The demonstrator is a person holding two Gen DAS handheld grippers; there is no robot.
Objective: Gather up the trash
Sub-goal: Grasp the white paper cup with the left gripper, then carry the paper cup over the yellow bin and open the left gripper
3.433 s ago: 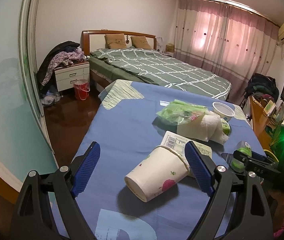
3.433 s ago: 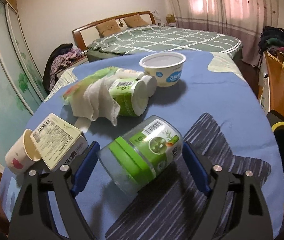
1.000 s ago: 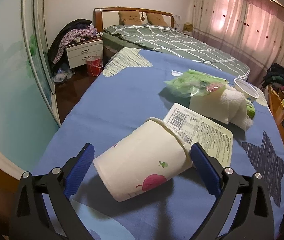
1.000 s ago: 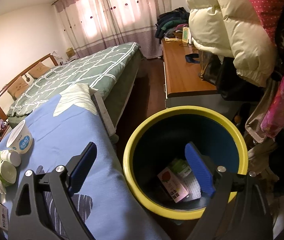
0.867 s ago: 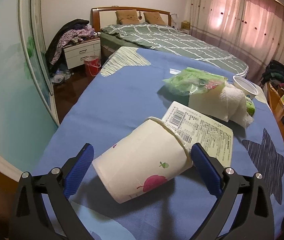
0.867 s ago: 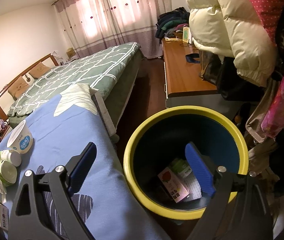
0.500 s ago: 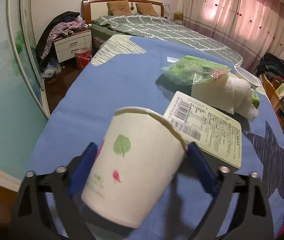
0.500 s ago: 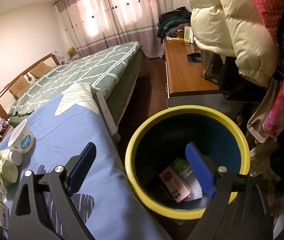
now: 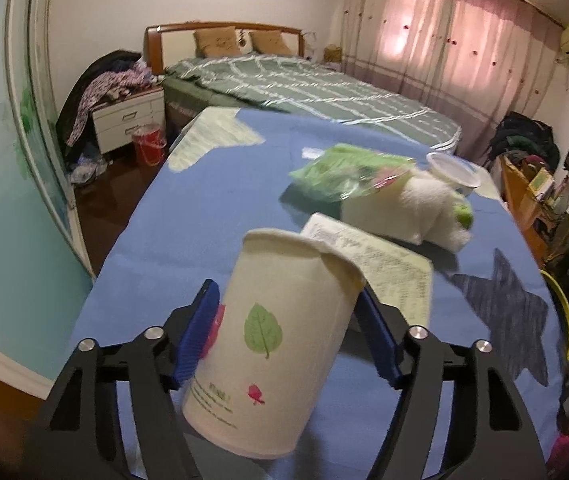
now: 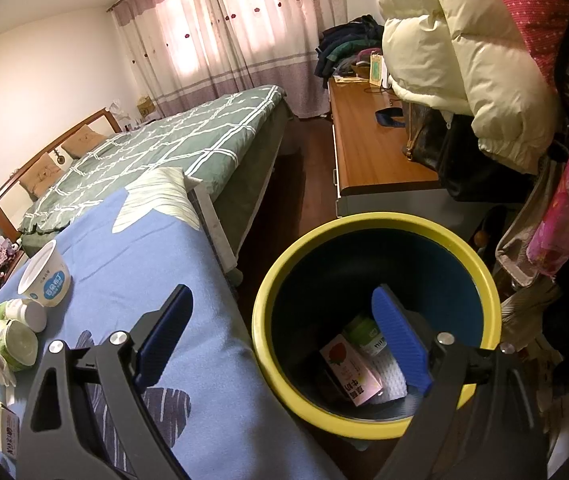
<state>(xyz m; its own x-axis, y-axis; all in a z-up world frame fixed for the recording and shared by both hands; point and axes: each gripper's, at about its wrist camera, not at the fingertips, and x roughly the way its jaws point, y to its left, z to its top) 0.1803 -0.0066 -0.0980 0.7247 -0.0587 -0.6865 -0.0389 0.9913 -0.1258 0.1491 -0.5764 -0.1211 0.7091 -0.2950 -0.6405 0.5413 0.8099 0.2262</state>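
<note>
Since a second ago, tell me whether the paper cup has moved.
Yes. The paper cup has been lifted upright off the blue cloth, shut between the left gripper fingers, above the flat carton.

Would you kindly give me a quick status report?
Left hand-held gripper shut on paper cup. Right hand-held gripper open, empty, above yellow bin. Path clear.

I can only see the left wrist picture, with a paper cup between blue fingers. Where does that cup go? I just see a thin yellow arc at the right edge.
Observer: That arc is the rim of a yellow bin standing on the floor beside the blue-covered table.
Visitor: Is anything in it?
Observer: Yes, a pink-and-white carton and a green-lidded jar lie at the bottom.
Visitor: And the other hand's tool?
Observer: The right gripper is open and holds nothing, poised over the bin's near edge, while the left gripper grips the paper cup.
</note>
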